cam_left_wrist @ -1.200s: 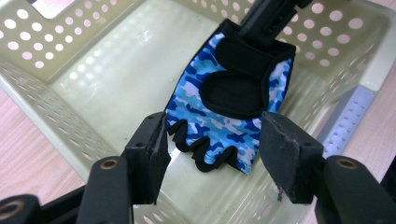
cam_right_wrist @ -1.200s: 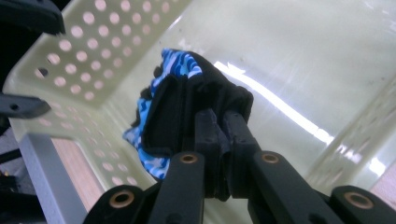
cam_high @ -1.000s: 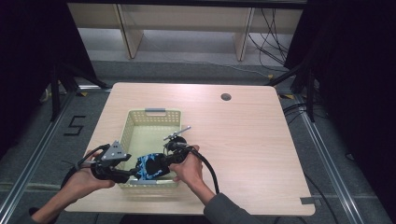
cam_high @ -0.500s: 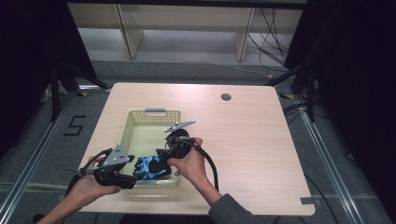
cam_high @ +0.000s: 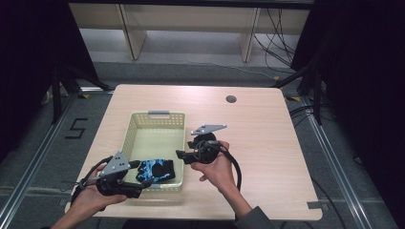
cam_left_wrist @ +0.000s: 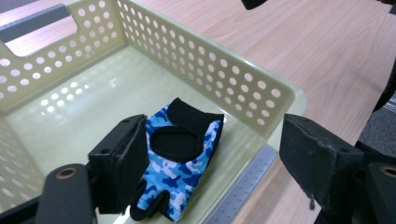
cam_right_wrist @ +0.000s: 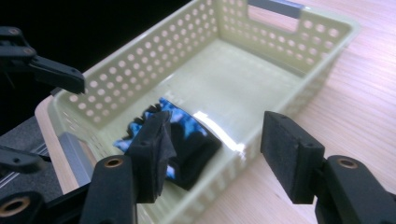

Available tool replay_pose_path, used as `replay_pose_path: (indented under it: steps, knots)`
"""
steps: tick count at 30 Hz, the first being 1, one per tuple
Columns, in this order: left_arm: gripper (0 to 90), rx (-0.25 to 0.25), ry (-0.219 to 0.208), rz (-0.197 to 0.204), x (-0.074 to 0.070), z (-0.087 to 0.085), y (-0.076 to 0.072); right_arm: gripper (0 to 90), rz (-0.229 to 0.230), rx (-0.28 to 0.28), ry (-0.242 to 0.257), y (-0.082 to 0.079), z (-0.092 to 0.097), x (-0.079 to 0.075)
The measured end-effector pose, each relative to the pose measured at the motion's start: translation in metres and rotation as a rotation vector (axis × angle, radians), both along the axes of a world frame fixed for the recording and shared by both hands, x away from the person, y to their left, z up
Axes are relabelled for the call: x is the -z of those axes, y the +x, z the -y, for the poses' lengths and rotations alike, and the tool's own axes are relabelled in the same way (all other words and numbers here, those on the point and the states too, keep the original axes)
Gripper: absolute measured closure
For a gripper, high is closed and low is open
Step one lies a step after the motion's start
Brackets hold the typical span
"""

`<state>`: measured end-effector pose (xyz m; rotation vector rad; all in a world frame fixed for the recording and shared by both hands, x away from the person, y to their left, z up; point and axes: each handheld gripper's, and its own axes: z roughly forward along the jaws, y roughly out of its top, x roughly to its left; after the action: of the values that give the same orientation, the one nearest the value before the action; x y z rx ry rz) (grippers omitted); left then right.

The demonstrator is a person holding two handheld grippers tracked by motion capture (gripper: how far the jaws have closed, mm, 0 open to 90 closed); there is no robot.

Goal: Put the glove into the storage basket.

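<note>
Perforated basket with one glove, both tools released.

High view: a pale yellow-green basket (cam_high: pixel 155 145) is set on the wooden desk (cam_high: pixel 267 143); a blue camouflage glove (cam_high: pixel 156 170) is laid in its near end, close to the front wall. The left tool (cam_high: pixel 143 174) is held at the basket's near left corner, the right tool (cam_high: pixel 181 155) just outside the right wall; both sets of jaws have just been opening, and nothing is gripped.
Left gripper view: the glove (cam_left_wrist: pixel 180 163) is seen flat on the basket floor (cam_left_wrist: pixel 70 116), between and beyond the parted jaws, untouched.
Right gripper view: the glove (cam_right_wrist: pixel 187 135) is seen against the near wall of the basket (cam_right_wrist: pixel 280 42); the remaining floor is bare. The jaws are spread, with nothing pressed between them.
</note>
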<state>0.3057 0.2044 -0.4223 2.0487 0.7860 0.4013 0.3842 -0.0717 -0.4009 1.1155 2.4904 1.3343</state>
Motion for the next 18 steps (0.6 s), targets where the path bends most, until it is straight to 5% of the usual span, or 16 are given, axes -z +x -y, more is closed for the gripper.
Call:
replay_pose_path:
  steps: [10, 11, 18]
  knots:
    - [20.5, 0.022, -0.05, -0.014, 0.002, 0.011, -0.009, 40.4, 0.006, 0.029, 0.05, -0.009, 0.036, -0.005]
    - [20.3, 0.036, -0.047, -0.007, 0.002, 0.011, -0.01, 40.1, 0.042, 0.01, 0.039, -0.009, 0.041, -0.005]
    - [19.9, 0.055, -0.069, -0.018, 0.004, 0.019, -0.014, 39.0, 0.054, 0.051, 0.056, -0.02, 0.062, -0.008]
